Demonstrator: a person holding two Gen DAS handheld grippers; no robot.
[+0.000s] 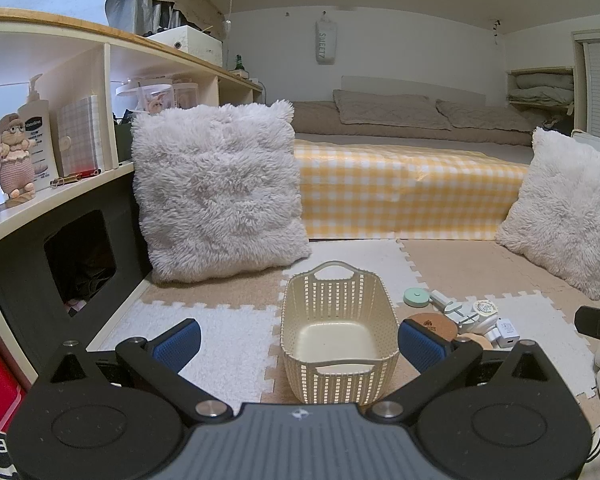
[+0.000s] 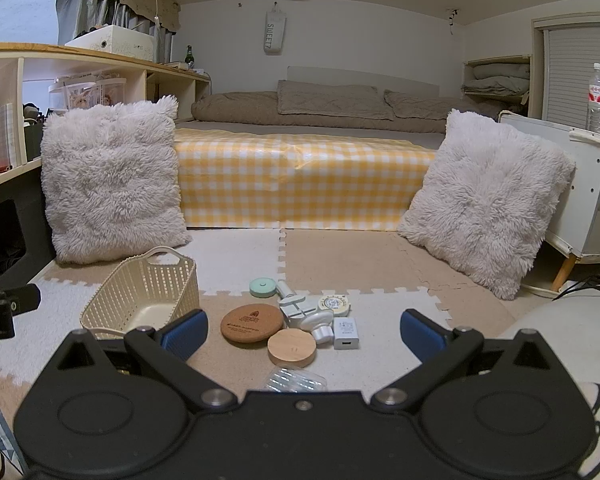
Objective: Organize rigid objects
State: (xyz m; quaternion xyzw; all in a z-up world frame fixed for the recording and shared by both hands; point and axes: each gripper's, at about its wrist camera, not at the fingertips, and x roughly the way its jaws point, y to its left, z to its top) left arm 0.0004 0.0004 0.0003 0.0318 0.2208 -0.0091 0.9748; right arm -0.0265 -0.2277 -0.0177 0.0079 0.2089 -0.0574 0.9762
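Observation:
A cream plastic basket (image 1: 374, 312) stands empty on the foam floor mat; it also shows in the right wrist view (image 2: 120, 300). Right of it lies a cluster of small objects: a cork coaster (image 2: 252, 324), a wooden disc (image 2: 292, 347), a white charger (image 2: 345, 333), a mint round case (image 2: 262, 287), a white clamp (image 2: 296, 304), a round tin (image 2: 334, 305) and a clear plastic item (image 2: 296, 380). My left gripper (image 1: 300, 340) is open and empty, just in front of the basket. My right gripper (image 2: 304, 334) is open and empty above the cluster.
Two fluffy white pillows (image 2: 112, 180) (image 2: 488, 196) lean at the left and right. A bed with a yellow checked cover (image 2: 300, 176) is behind. A shelf unit (image 1: 60, 120) runs along the left; a white cabinet (image 2: 592, 184) stands at the right.

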